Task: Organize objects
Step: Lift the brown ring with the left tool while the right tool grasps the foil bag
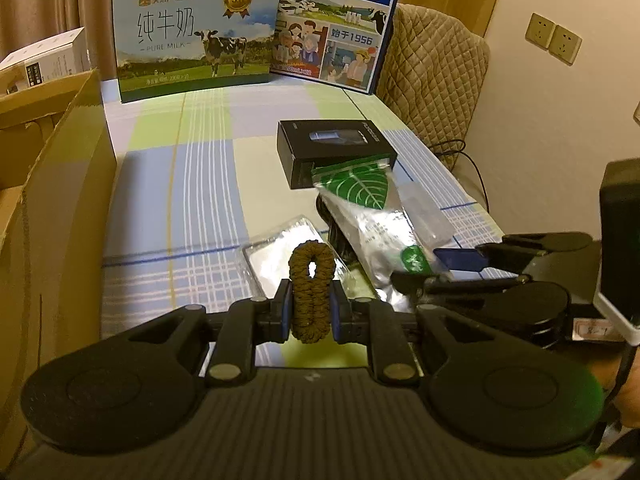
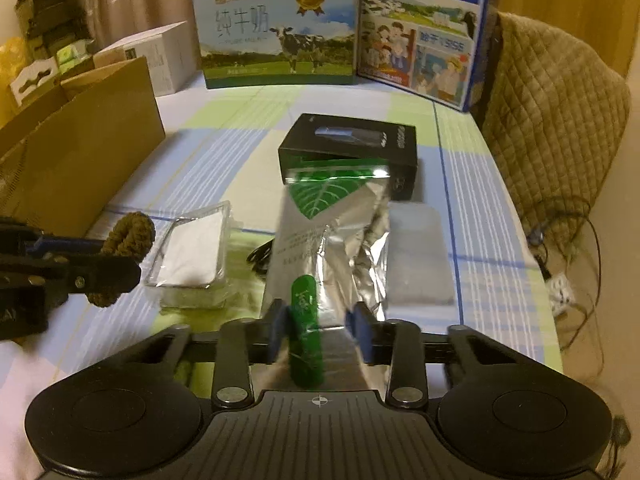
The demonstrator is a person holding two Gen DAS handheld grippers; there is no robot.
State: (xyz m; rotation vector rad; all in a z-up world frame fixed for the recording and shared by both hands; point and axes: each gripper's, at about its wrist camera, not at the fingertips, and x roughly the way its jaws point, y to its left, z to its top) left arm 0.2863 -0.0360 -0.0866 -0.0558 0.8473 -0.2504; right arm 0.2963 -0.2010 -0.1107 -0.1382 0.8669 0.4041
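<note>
A brown braided hair tie point(image 1: 312, 280) stands upright between the blue pads of my left gripper point(image 1: 310, 304), which is shut on it just above the checked tablecloth point(image 1: 192, 184). From the right wrist view the same hair tie point(image 2: 128, 232) shows at the left in the left gripper point(image 2: 100, 256). A silver foil pouch with a green leaf print point(image 2: 332, 232) lies in the middle of the table. Its near end, with a green label, sits crumpled between the pads of my right gripper point(image 2: 320, 328), which press on it. The left wrist view shows that pouch point(image 1: 372, 224) and the right gripper point(image 1: 432, 270) at the right.
A black product box point(image 1: 336, 148) lies behind the pouch, a clear packet with white contents point(image 2: 196, 252) to its left, a translucent case point(image 2: 416, 256) to its right. An open cardboard box point(image 1: 60, 200) stands left. Two milk cartons point(image 1: 196, 36) line the back; a quilted chair point(image 1: 432, 76) is right.
</note>
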